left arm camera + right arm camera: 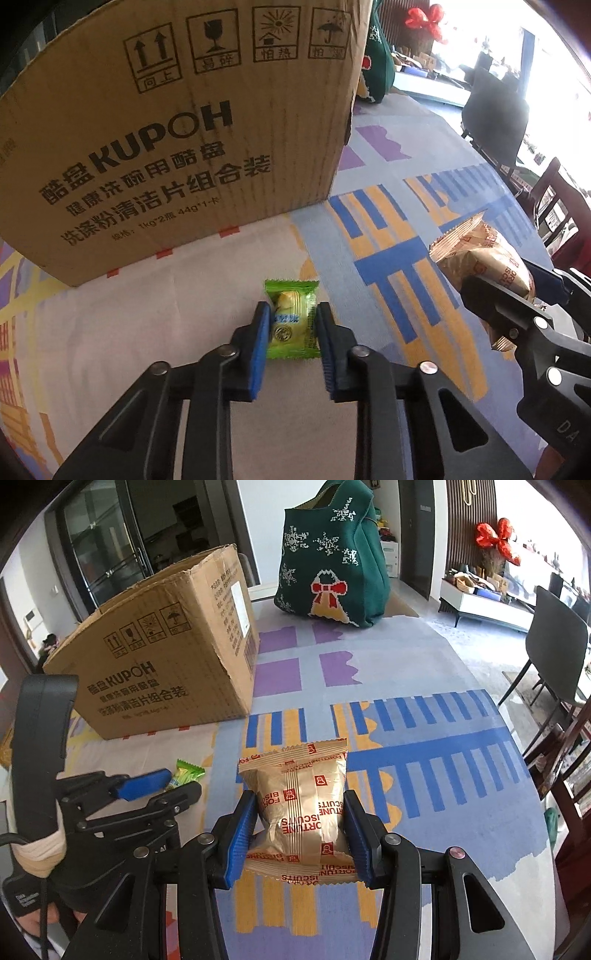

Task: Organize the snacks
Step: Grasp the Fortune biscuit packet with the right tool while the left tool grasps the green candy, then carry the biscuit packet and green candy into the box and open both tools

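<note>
My left gripper (291, 314) is shut on a small green candy packet (291, 320), its blue pads pressing both sides, low over the tablecloth. It also shows in the right wrist view (173, 784) with the candy (184, 773) at its tip. My right gripper (300, 806) is shut on a gold Fortune Biscuits packet (303, 801), held above the cloth. That packet (484, 258) appears at the right of the left wrist view in the right gripper (495, 291). A brown KUPOH cardboard box (177, 129) stands just beyond the candy, open at the top (162, 653).
A green knitted bag (328, 557) with snowflakes and a red bow stands at the far end of the table. The patterned tablecloth (424, 760) covers the table. Dark chairs (554, 642) stand along the right edge.
</note>
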`<state>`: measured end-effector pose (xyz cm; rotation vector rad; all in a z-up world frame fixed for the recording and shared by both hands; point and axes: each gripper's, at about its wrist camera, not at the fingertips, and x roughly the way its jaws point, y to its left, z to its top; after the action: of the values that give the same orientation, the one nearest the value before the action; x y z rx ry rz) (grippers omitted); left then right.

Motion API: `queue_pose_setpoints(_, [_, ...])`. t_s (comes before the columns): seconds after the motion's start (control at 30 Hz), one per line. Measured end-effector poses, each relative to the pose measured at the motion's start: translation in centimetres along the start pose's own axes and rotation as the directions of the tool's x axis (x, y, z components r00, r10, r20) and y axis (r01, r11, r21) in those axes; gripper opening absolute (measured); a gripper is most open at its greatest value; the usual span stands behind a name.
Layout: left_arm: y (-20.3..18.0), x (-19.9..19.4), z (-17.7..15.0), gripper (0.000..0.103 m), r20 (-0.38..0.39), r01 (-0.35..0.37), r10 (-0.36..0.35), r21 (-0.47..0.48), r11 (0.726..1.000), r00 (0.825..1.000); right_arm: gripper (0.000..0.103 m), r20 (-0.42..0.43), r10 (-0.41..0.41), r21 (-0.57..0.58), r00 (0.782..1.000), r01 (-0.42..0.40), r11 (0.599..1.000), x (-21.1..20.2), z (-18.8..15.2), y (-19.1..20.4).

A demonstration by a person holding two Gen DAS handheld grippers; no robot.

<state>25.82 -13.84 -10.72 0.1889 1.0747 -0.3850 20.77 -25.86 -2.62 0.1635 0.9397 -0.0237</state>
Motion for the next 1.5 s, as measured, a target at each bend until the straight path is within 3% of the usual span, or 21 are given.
queue_pose_setpoints(0.23, [0.8,-1.7,-0.3,0.022,0.018,0.019,-0.018,-0.032,0.999,1.000,0.048,0.006,0.012,-0.002,1.000,-0.012,1.000,-0.2,0.4,0.2])
queue_pose_setpoints(0.7, [2.6,-8.2,-0.6,0.022,0.153,0.011,0.003,-0.091,0.996,0.988,0.048,0.060,0.053,-0.027,0.997,-0.051,0.998,-2.9,1.4,1.8])
queue_pose_setpoints(1.1, [4.6,-14.0,-0.1,0.022,0.298,0.002,0.037,-0.129,0.992,0.954,0.048,0.130,0.105,-0.073,0.986,-0.096,0.993,-6.0,3.0,4.5])
queue_pose_setpoints(1.5, [6.9,-17.5,1.5,0.022,0.379,-0.024,0.085,-0.165,0.986,0.921,0.048,0.219,0.144,-0.129,0.965,-0.118,0.985,-8.5,6.3,7.2])
